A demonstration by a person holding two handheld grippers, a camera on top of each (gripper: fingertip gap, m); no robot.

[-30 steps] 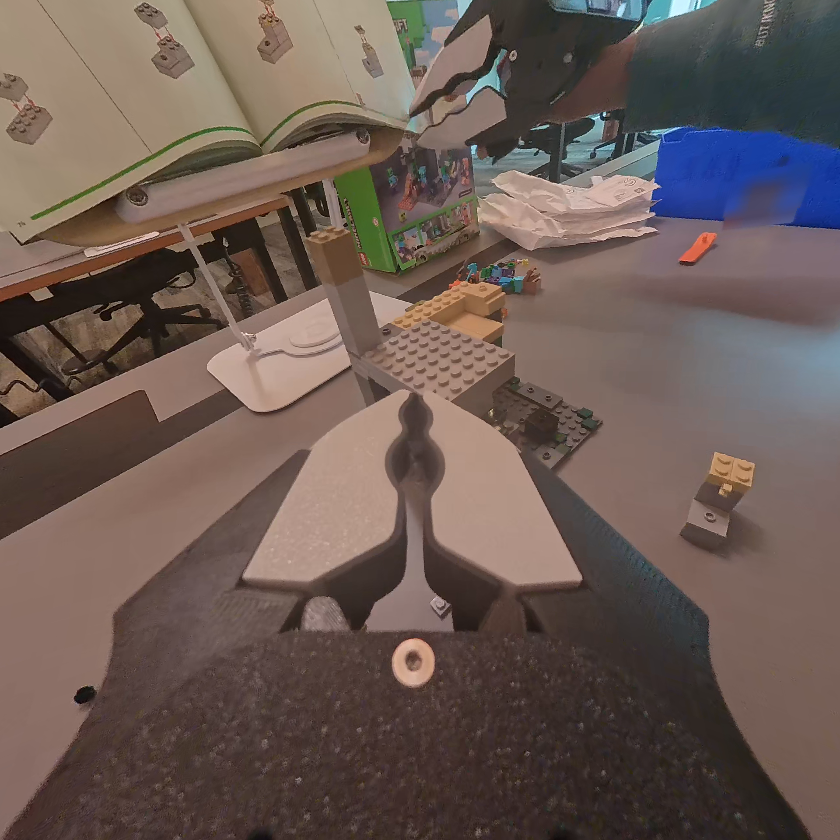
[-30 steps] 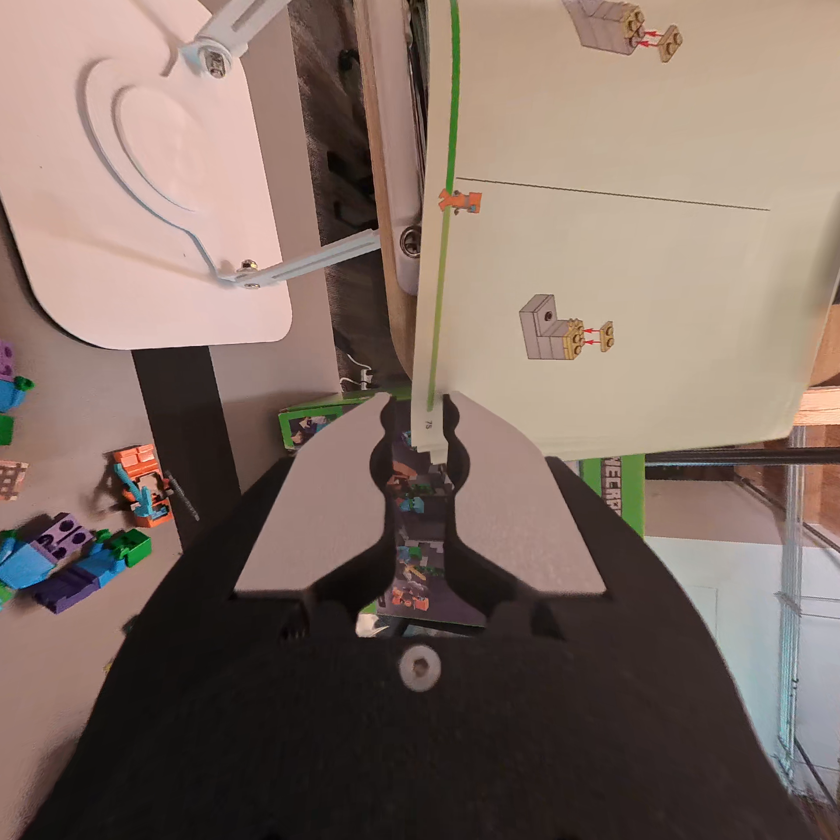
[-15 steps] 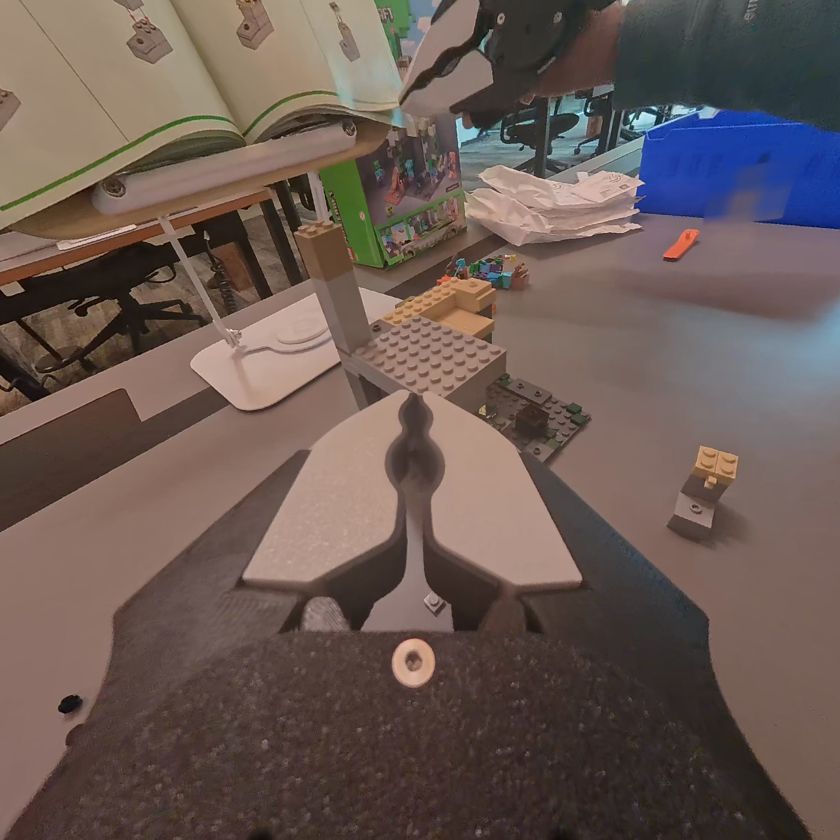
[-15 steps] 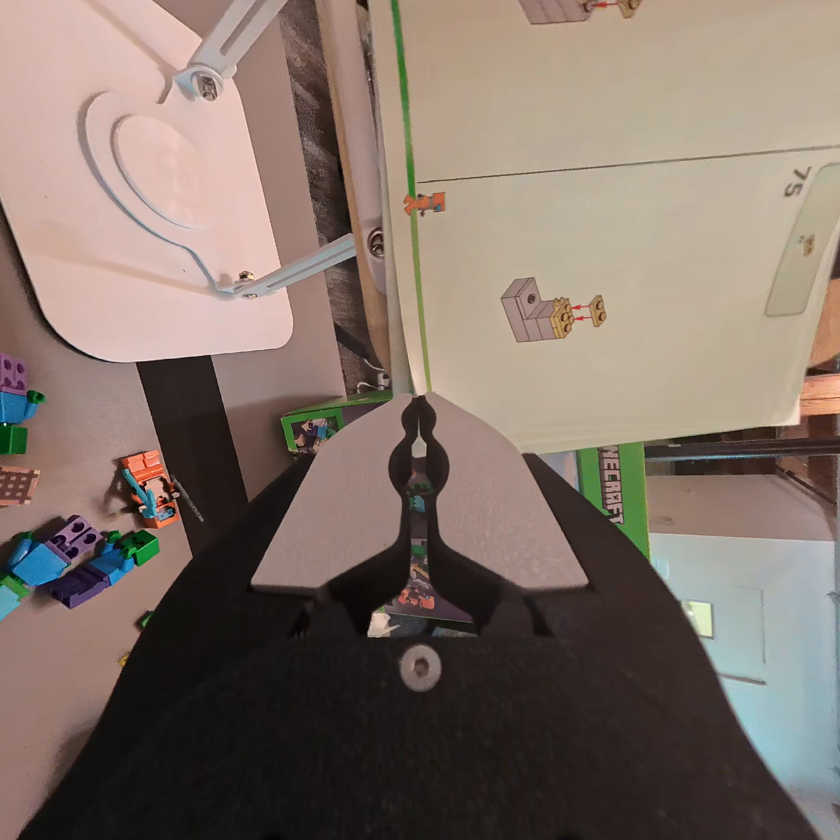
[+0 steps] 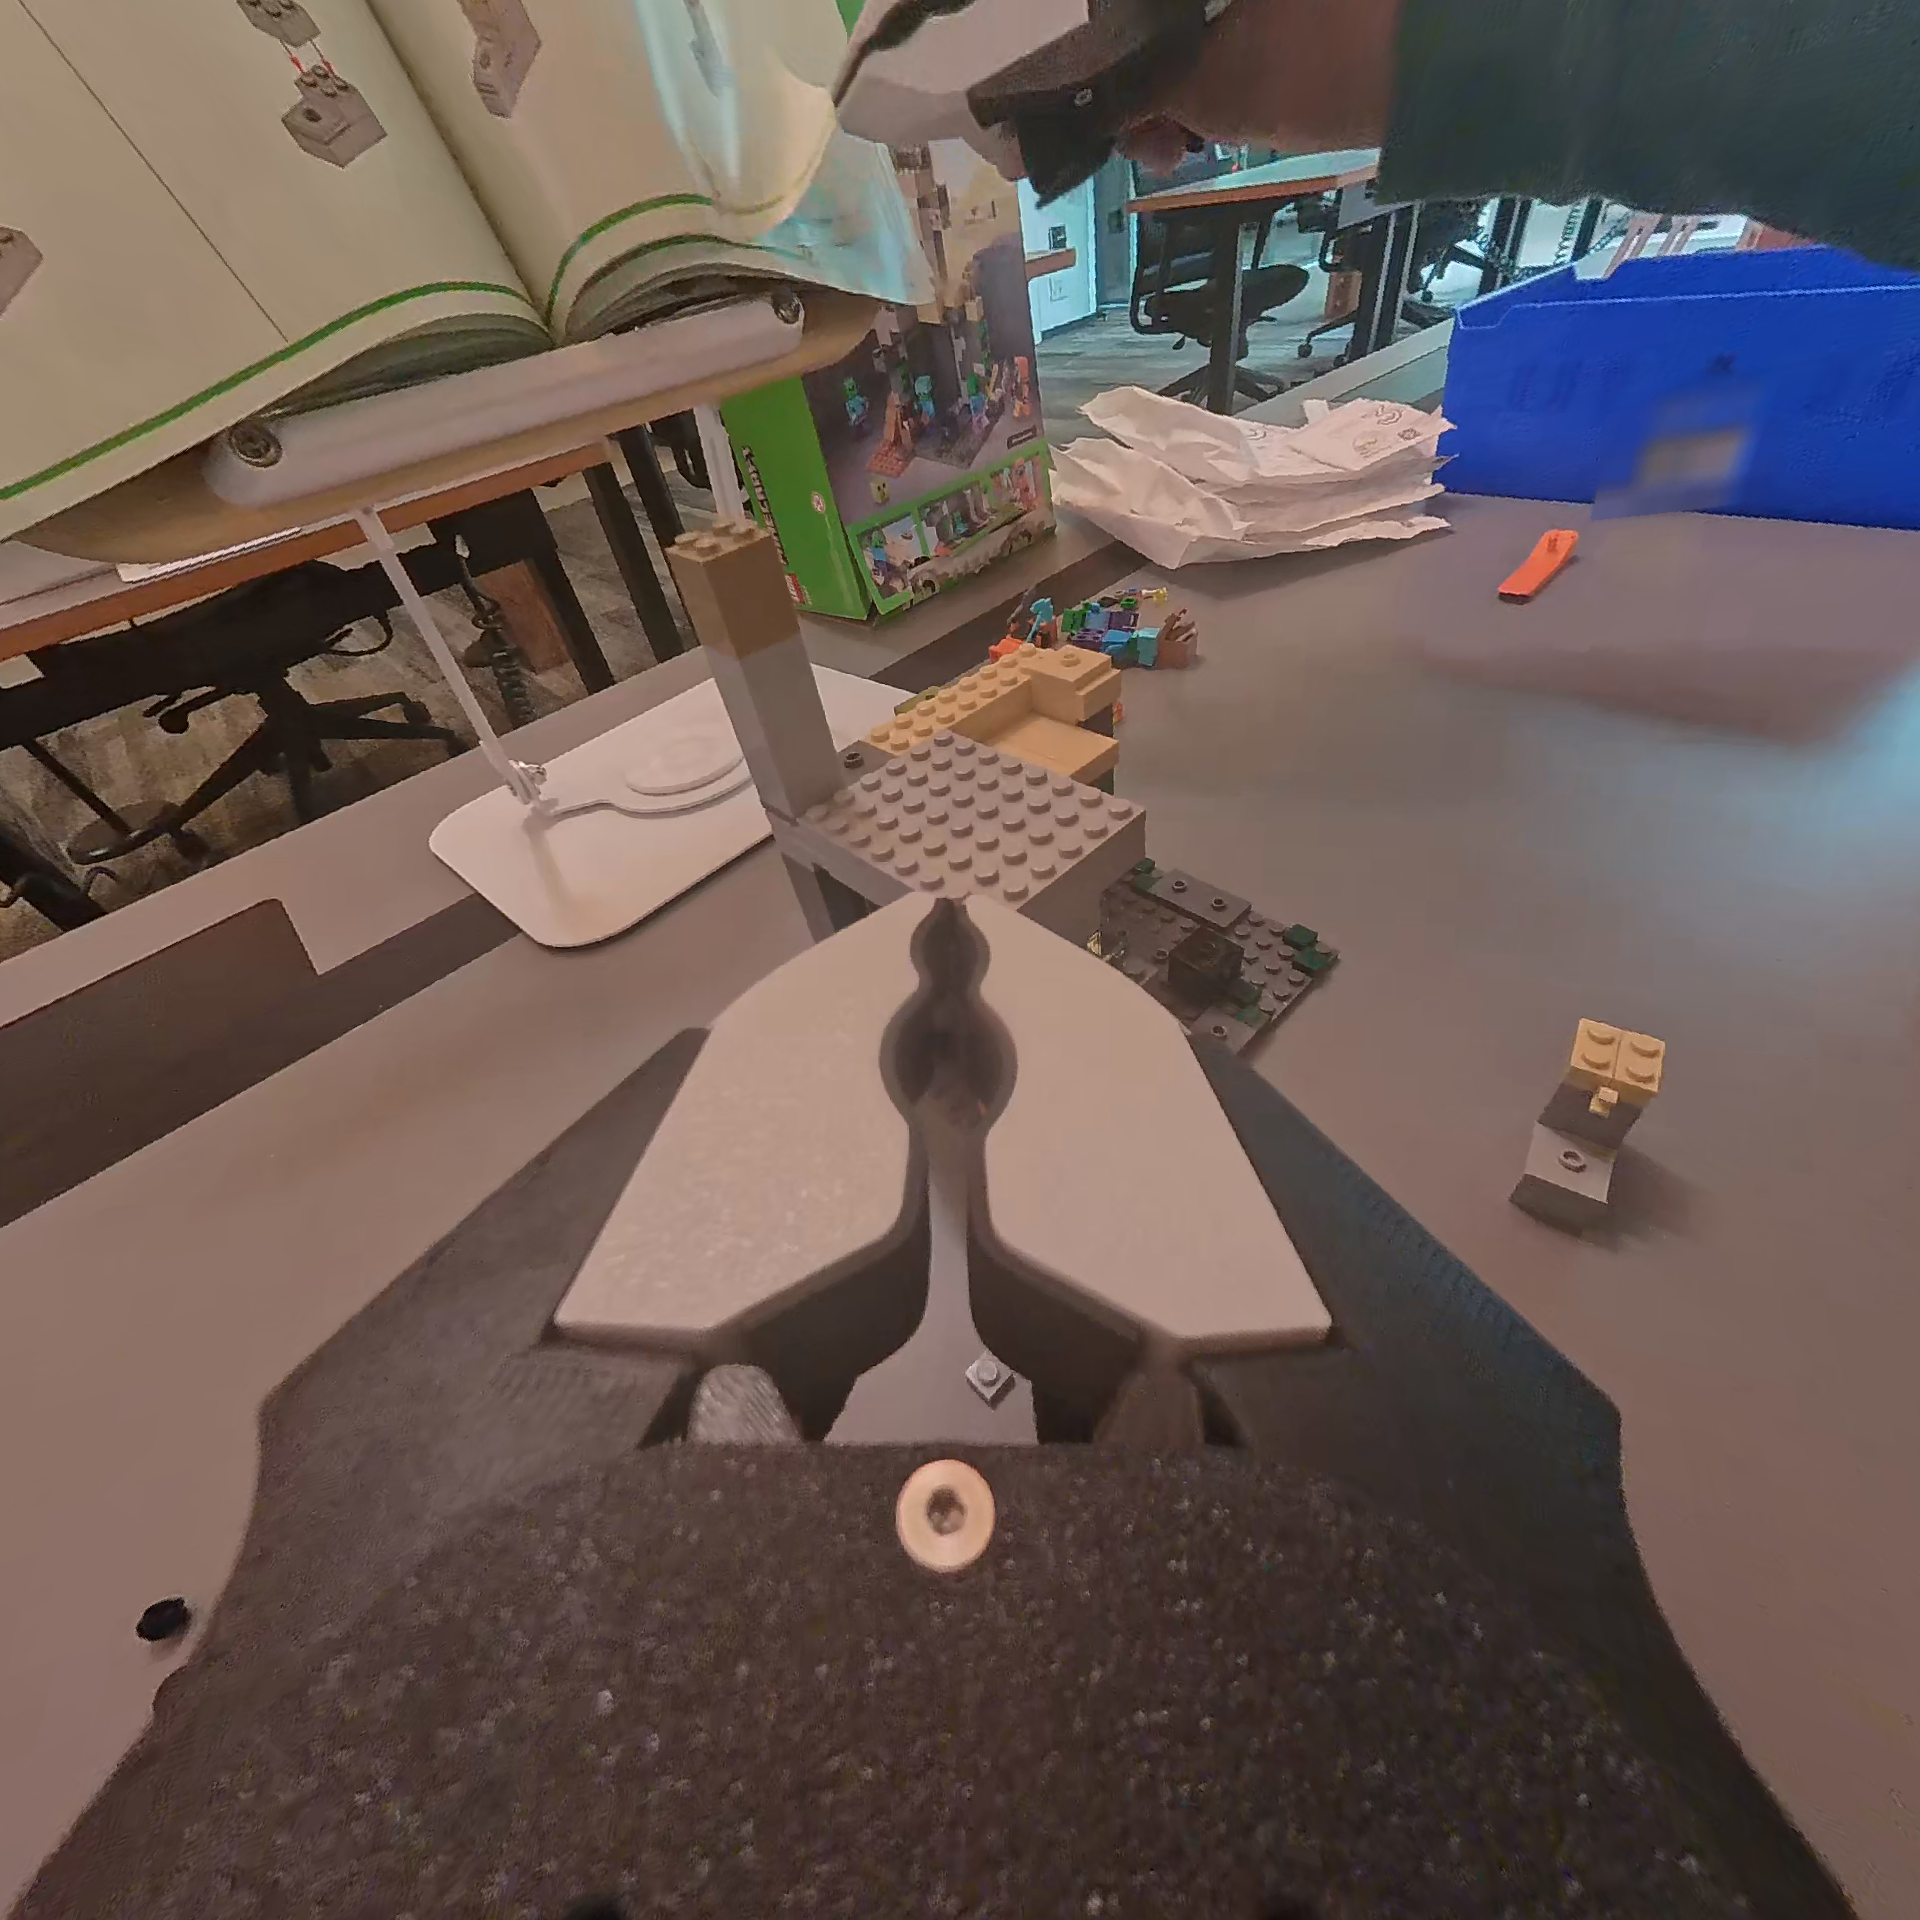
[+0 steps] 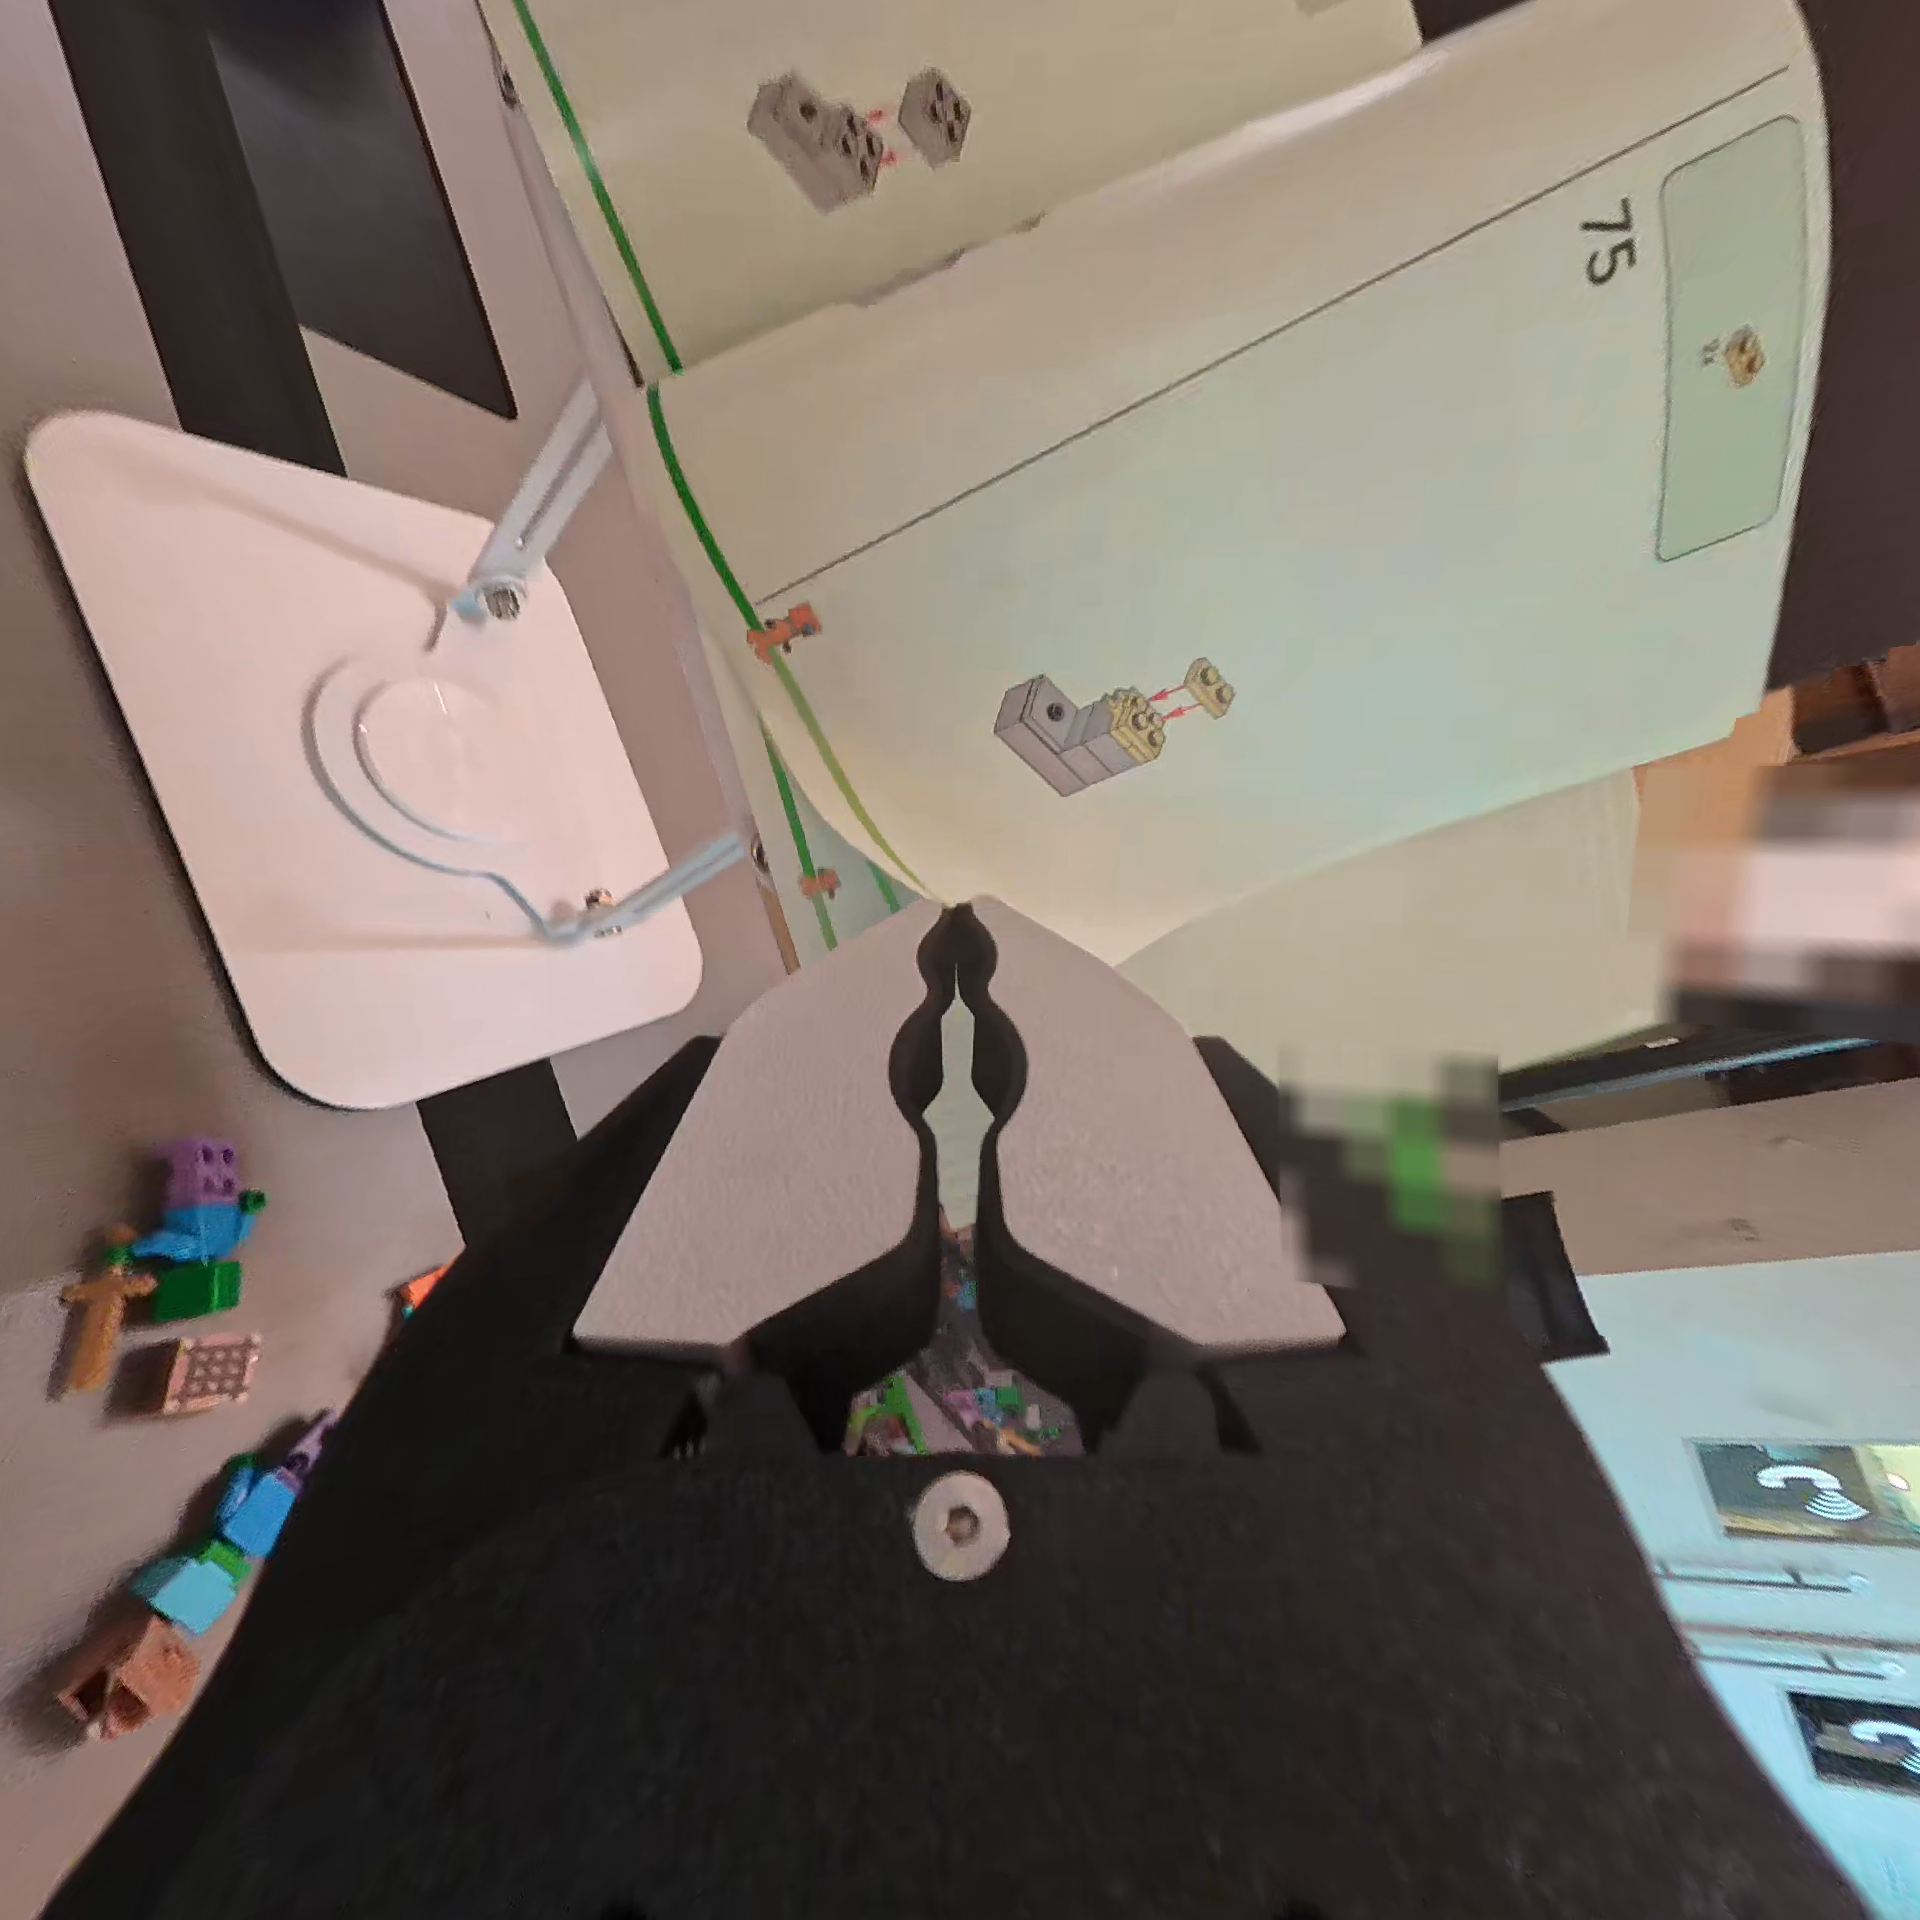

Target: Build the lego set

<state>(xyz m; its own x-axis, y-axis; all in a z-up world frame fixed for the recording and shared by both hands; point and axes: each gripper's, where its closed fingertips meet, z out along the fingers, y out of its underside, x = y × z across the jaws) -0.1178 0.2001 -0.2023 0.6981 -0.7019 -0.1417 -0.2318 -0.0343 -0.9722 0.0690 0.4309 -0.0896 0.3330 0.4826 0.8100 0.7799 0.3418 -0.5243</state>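
The open instruction booklet (image 5: 312,208) sat on a white stand (image 5: 582,831) at the far left of the grey table (image 5: 1455,831), and everything else lay to the right of it. Its right-hand page (image 6: 1247,520) was lifted and curled away from the stack. The right tongs (image 6: 958,910) were closed on the lower corner of that page, the pale pads (image 6: 810,1143) pressed together with the paper edge pinched at their tips; from the left wrist view the same right tongs (image 5: 935,94) appeared high up beside the booklet's right edge, with a dark sleeve (image 5: 1662,104) behind them.

Just right of the stand's base stood a brick build (image 5: 977,821): a tall grey and tan column, a grey studded plate and a tan section behind. The left tongs (image 5: 948,906) hung low over the table, closed with nothing between the pads, their tips just in front of the grey plate. Behind the build stood a green box (image 5: 894,457), with loose coloured bricks (image 5: 1101,623) near it. Further right lay crumpled white paper bags (image 5: 1247,468), a small tan and grey brick piece (image 5: 1590,1122), an orange tool (image 5: 1538,561) and a blue bin (image 5: 1683,384).
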